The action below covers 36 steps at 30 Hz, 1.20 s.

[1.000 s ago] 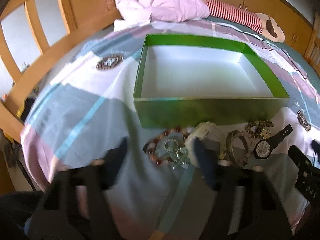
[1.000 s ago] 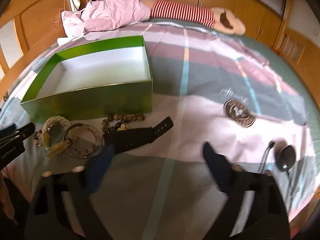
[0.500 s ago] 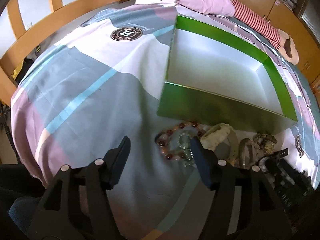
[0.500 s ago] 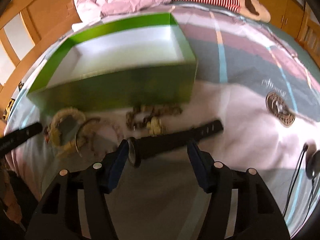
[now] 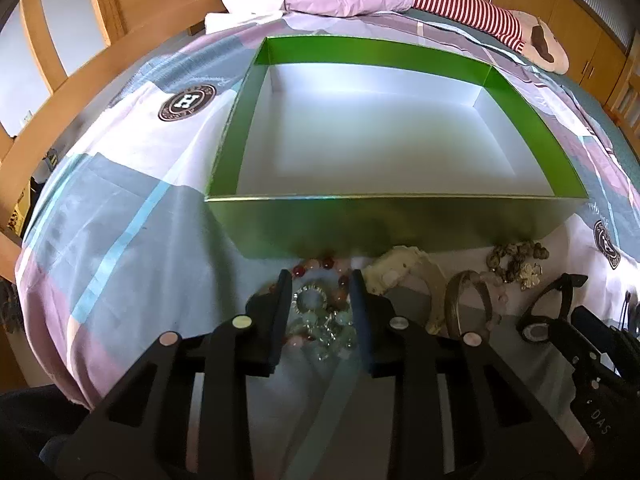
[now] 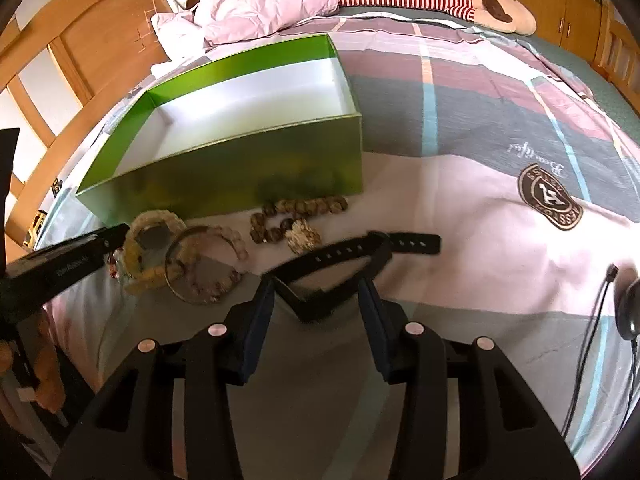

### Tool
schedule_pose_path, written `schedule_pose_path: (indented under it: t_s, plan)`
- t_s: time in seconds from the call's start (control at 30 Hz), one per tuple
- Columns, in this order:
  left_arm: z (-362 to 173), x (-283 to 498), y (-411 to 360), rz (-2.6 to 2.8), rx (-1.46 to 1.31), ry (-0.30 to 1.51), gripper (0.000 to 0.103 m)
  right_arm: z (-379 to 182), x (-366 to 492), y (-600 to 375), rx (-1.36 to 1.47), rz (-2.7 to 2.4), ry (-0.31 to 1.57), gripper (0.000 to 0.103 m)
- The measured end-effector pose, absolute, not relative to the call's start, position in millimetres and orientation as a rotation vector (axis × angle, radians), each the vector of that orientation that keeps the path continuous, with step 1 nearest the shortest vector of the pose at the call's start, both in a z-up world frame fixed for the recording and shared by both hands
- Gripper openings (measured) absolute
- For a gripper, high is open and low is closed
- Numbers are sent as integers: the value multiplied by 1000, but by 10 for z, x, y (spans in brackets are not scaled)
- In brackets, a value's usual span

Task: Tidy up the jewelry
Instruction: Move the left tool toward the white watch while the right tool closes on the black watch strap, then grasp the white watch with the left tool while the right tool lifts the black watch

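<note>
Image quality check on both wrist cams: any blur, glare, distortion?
Left wrist: strong fisheye bowing, the green box floor washed out by glare, the clear bead bracelet slightly soft. Right wrist: same bowing, motion smear on the black watch and the box's front wall; the bedspread is evenly daylit.

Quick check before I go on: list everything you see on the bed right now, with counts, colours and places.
box: one, green with white inside, open, mid-bed
red-bead bracelet: one, red and pink, between left fingers
clear-bead bracelet: one, same spot
cream bracelet: one, before box
pale-bead bangle: one, beside it
brown bracelet: one, near box corner
watch: one, black, between right fingers
pillow: one, pink, far end
left hand-held gripper: black, closing
right hand-held gripper: black, closing
</note>
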<state>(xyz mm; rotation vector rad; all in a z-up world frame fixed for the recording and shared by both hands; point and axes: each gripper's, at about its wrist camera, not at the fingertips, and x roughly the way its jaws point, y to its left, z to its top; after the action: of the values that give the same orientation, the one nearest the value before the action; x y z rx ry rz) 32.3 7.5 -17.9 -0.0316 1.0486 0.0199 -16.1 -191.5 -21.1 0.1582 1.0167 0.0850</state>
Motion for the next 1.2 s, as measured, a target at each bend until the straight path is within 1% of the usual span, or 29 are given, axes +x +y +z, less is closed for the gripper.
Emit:
schedule_pose_path:
  t_s: [0.13, 0.17, 0.2, 0.23, 0.27, 0.3, 0.33, 0.4, 0.5, 0.53, 0.57, 0.63, 0.67, 0.7, 0.73, 0.87, 0.97, 1.0, 1.03, 1.07, 1.2]
  plan:
    - [-209, 323, 168, -3, -85, 1074, 29, -279, -81, -1824, 157, 83, 1032, 45]
    - [-214, 311, 197, -1, -94, 1077, 28, -299, -81, -1782, 129, 80, 1044, 41]
    - [-217, 295, 214, 2, -101, 1077, 28, -308, -88, -1751, 109, 87, 1051, 34]
    - [-213, 267, 255, 7, -117, 1076, 28, -316, -104, -1728, 89, 98, 1062, 21]
    - [-204, 240, 285, 4, -138, 1072, 28, -320, -127, -1725, 85, 116, 1071, 12]
    - [-188, 225, 307, -1, -154, 1066, 28, -326, -142, -1733, 89, 126, 1078, 7]
    - [-174, 208, 308, -3, -162, 1056, 28, -334, -157, -1752, 91, 128, 1084, 3]
    - [-131, 187, 293, -8, -159, 1031, 29, -325, -195, -1829, 96, 107, 1084, 3]
    - [-100, 171, 183, -49, -123, 1014, 34, -290, -226, -1981, 146, 74, 1068, 5]
    - [-100, 177, 134, -62, -105, 1012, 34, -275, -230, -2023, 161, 64, 1059, 12]
    - [-101, 191, 83, -70, -84, 1011, 34, -246, -230, -2074, 182, 51, 1040, 24]
    - [-109, 226, 6, -70, -48, 1007, 36, -199, -229, -2116, 205, 42, 1011, 41]
    - [-99, 236, -19, -64, -32, 997, 38, -178, -223, -2124, 216, 45, 999, 43]
    - [-83, 231, -29, -62, -26, 988, 43, -160, -206, -2122, 226, 55, 988, 43]
    - [-71, 228, -22, -60, -24, 981, 45, -157, -208, -2126, 229, 63, 985, 43]
    - [-42, 220, 69, -45, -53, 967, 45, -194, -99, -1990, 190, 85, 985, 43]
    - [-110, 243, 123, -74, -111, 1018, 48, -222, -35, -1838, 103, 102, 967, 43]
    - [-134, 256, 138, -82, -128, 1035, 48, -212, -30, -1811, 87, 113, 973, 41]
    - [-154, 268, 151, -83, -141, 1046, 48, -202, -31, -1799, 85, 140, 987, 30]
    - [-161, 272, 162, -82, -147, 1048, 48, -194, -36, -1791, 87, 162, 998, 24]
    - [-177, 280, 127, -90, -140, 1056, 49, -198, -145, -1768, 47, 197, 1047, 24]
